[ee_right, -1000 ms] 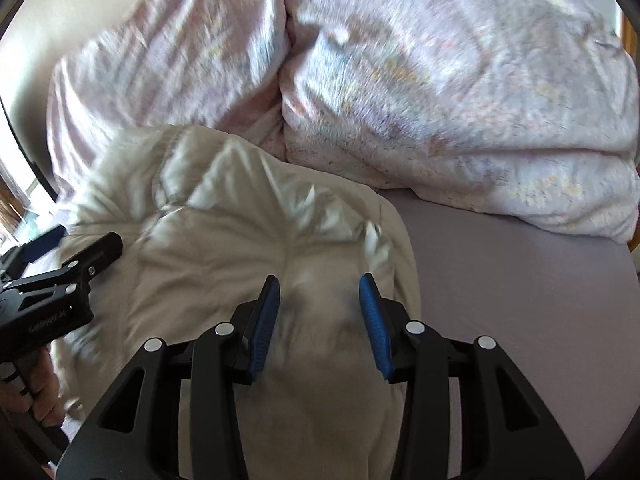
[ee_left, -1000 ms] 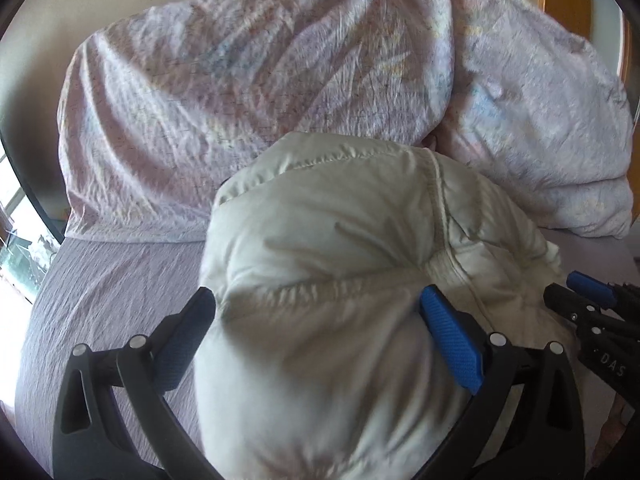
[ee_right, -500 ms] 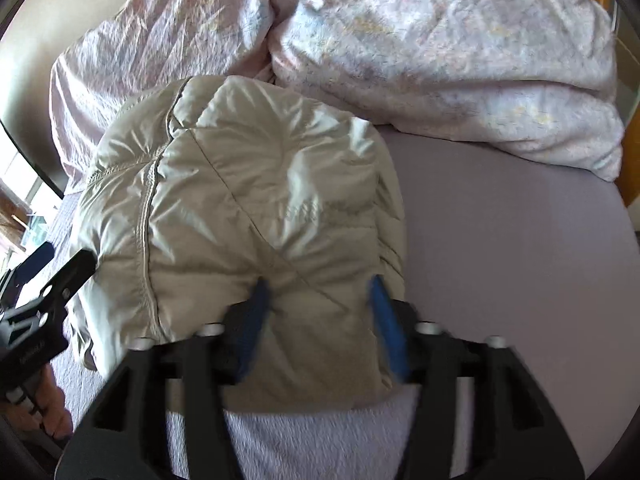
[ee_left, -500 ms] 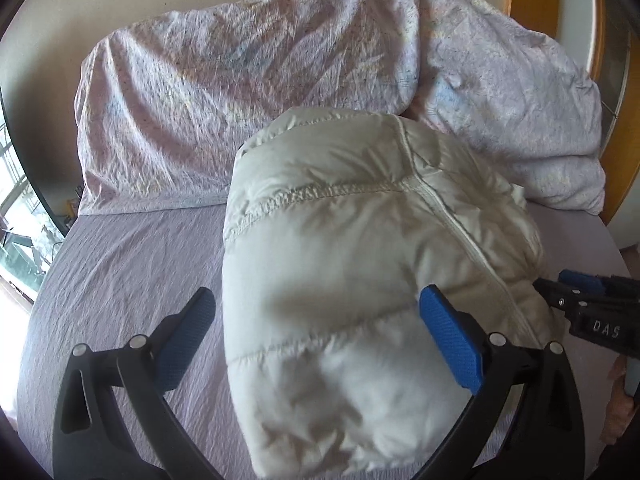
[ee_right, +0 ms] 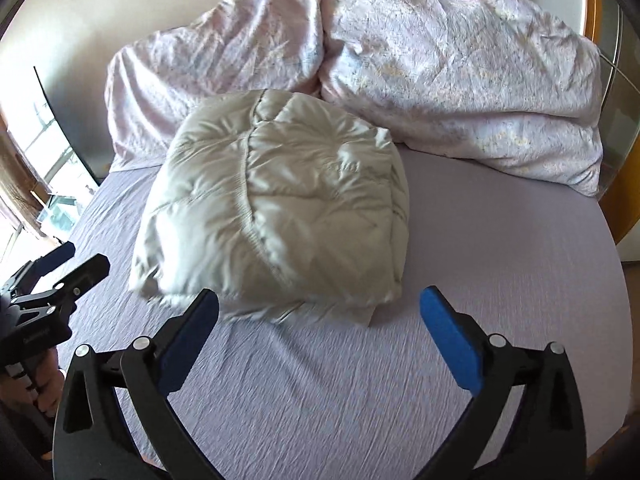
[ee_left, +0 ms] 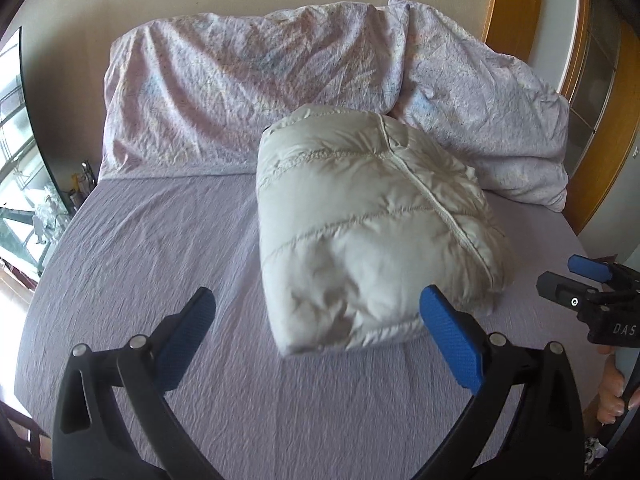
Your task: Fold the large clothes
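A cream quilted puffer jacket (ee_left: 368,224) lies folded into a thick bundle on the lilac bed sheet (ee_left: 152,240), its far end against the pillows. My left gripper (ee_left: 316,320) is open, its blue pads wide apart just short of the bundle's near end, not touching it. In the right wrist view the same jacket (ee_right: 280,208) sits ahead of my right gripper (ee_right: 320,320), whose jaws are opening wide with nothing between them. Each gripper shows at the edge of the other's view: the right gripper (ee_left: 576,284), the left gripper (ee_right: 72,264).
Two crumpled pale pink pillows (ee_left: 248,88) (ee_right: 460,80) lean on the beige wall at the bed's head. A window (ee_left: 16,184) is at the left, a wooden door frame (ee_left: 512,8) at the right. The sheet (ee_right: 500,240) right of the jacket is bare.
Both grippers drew back from the jacket, which now looks smaller and farther off. The right gripper's jaws, narrow over the bundle's near edge before, spread wide and left it lying on the sheet.
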`<state>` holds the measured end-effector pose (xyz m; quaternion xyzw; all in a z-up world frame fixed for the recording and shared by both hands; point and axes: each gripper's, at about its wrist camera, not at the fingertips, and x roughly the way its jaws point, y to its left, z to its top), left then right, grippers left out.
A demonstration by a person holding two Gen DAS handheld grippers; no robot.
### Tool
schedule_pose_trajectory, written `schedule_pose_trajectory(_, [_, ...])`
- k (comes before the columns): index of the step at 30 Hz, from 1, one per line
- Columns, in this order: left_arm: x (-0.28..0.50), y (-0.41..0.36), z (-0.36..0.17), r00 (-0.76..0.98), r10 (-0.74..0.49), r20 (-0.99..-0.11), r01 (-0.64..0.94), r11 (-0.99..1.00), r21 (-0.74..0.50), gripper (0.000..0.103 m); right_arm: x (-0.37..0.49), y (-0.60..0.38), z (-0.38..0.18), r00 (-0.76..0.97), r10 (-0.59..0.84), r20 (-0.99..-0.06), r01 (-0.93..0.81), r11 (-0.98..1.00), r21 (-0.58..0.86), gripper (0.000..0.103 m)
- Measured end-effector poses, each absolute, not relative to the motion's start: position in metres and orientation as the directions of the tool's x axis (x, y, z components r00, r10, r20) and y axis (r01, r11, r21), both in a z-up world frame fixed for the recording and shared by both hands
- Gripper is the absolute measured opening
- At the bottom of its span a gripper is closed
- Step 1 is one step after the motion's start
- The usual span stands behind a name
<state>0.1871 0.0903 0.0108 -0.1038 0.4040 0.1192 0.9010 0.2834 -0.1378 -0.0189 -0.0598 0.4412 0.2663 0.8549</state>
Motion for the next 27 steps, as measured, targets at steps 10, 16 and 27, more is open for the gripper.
schedule_pose_trajectory(10, [0.15,0.084,0.007,0.616,0.099,-0.782,-0.294,0.949,-0.111,0.101,0.249,-0.144,-0.035,0.414,0.392,-0.821,-0.487,0.858,0.164,0.102])
schedule_pose_trajectory(16, [0.141,0.077,0.005,0.617,0.082,-0.783,-0.269,0.957,-0.111,0.101,0.237,-0.149,-0.042,0.397,0.399,-0.826,-0.475,0.86,0.187,0.102])
schedule_pose_trajectory(27, [0.136,0.07,0.0,0.619,0.042,-0.785,-0.249,0.957,-0.146,0.101,0.23,-0.152,-0.04,0.399,0.419,-0.816,-0.474,0.855,0.208,0.102])
